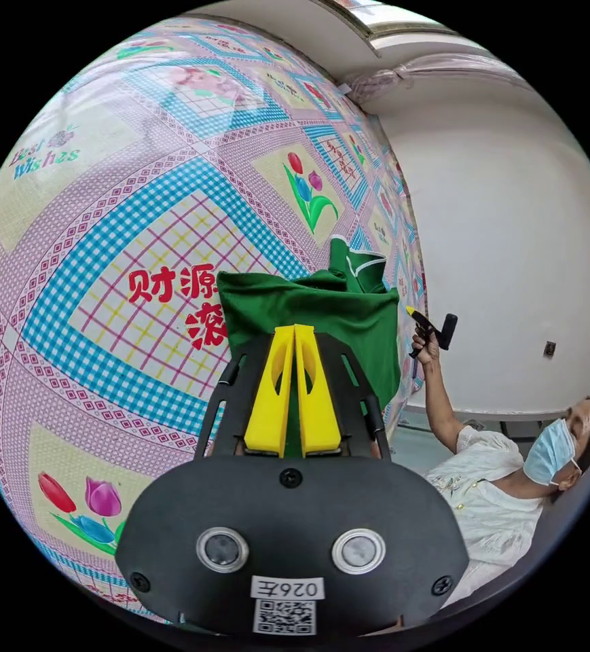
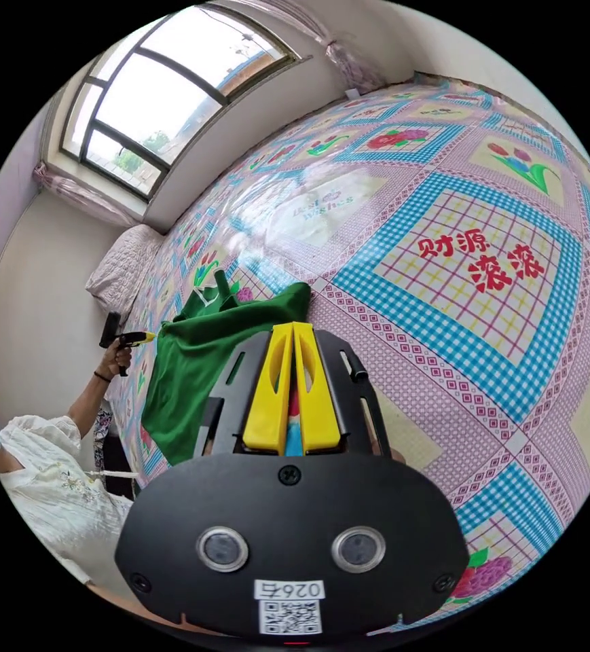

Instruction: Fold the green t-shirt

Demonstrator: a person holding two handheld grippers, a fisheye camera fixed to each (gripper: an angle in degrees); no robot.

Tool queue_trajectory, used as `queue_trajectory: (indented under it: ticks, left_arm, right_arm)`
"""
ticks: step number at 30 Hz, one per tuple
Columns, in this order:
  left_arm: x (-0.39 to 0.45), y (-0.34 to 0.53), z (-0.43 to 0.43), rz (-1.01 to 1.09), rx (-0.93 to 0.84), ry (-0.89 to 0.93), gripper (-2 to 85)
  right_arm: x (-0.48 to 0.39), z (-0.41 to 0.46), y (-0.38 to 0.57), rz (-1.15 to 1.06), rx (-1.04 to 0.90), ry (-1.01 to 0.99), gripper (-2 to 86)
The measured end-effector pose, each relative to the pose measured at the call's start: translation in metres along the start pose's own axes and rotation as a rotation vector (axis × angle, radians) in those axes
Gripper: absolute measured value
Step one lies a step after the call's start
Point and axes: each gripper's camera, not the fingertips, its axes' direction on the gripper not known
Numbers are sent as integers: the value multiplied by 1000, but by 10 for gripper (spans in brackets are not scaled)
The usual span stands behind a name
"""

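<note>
The green t-shirt (image 1: 322, 312) hangs bunched between both grippers, over a patterned bedsheet (image 1: 138, 224). In the left gripper view my left gripper (image 1: 295, 329) has its yellow jaws together on one edge of the cloth. The white-trimmed collar (image 1: 366, 265) sticks up behind. The right gripper (image 1: 411, 311) shows further off in a person's hand, at the shirt's far edge. From the right gripper view, my right gripper (image 2: 293, 326) is shut at a corner of the t-shirt (image 2: 193, 367). The left gripper (image 2: 146, 335) pinches the opposite edge.
The bedsheet (image 2: 457, 224) spreads wide behind the shirt. A pillow (image 2: 121, 268) lies at the bed's far end under a window (image 2: 159, 88). A white wall (image 1: 512, 238) runs beside the bed. The person's arm (image 1: 440, 394) and white-clothed body stand at the bed's side.
</note>
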Motion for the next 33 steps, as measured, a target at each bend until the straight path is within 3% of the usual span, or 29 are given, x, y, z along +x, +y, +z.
queue_trajectory:
  ticks: [4,8,11,22,25,33]
  left_arm:
    - [21,85,-46,42,174,52,-10]
    - [78,180,-84,156,317,-122,-10]
    - [116,246,-101,175,406,-280,-10]
    - [182,434,-147,176,415,-341,-10]
    - [196,481,-162,168,418,-334,-10]
    - [250,574,-180,42,414,-550,-10]
  right_arm:
    - [-61,-63,79,-59,296,-18,-9]
    - [-174,-115,183,-264,602,111,-9]
    - [-241,-99,230,-395,486,155,-9]
    - [-398,34,362,-541,220,-170,36]
    - [-448,72,401,-671,148,-69,43]
    - [-544,164,486,-998,82,246,39]
